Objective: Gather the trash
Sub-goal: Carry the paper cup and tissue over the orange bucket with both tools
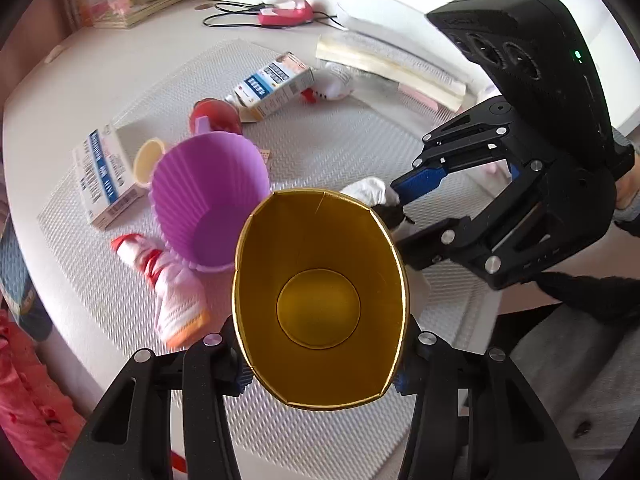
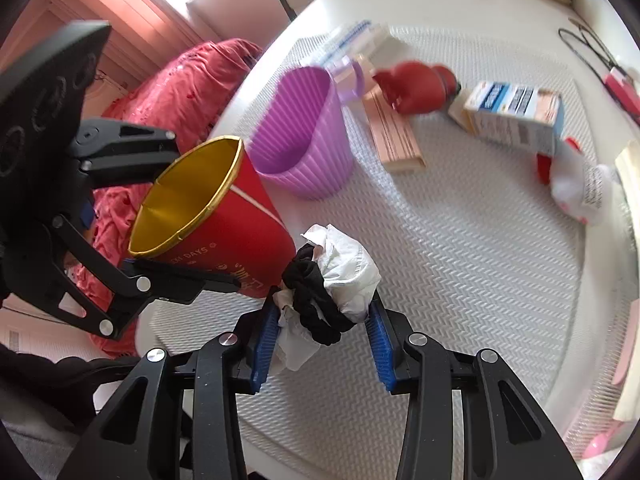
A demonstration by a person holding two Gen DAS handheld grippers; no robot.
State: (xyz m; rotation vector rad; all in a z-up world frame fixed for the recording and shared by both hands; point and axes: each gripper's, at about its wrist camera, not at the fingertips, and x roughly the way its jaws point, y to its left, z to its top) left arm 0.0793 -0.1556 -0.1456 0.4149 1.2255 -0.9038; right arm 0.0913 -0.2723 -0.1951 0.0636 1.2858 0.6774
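My left gripper point(image 1: 320, 380) is shut on a red paper cup with a gold inside point(image 1: 320, 300), its mouth squeezed to an oval and tilted toward the camera. The cup point(image 2: 224, 224) is held just above the white mat, next to an upright purple ribbed bin point(image 1: 208, 200) point(image 2: 304, 132) that looks empty. To the cup's right, my right gripper point(image 2: 324, 320) point(image 1: 400, 212) is shut on a crumpled white tissue wad with a black scrap in it point(image 2: 340, 276), its blue pads point(image 2: 266, 344) pressing both sides. The wad point(image 1: 368, 192) sits beside the cup's rim.
On the textured white mat point(image 2: 460, 260) lie two blue-and-white medicine boxes point(image 1: 104, 176) point(image 1: 276, 84), a red round container point(image 1: 214, 116), white-and-red pouches point(image 1: 168, 280) point(image 2: 572, 188), and a tan booklet point(image 2: 396, 136). Books point(image 1: 392, 60) and a pink device with a cable point(image 1: 286, 14) lie at the back.
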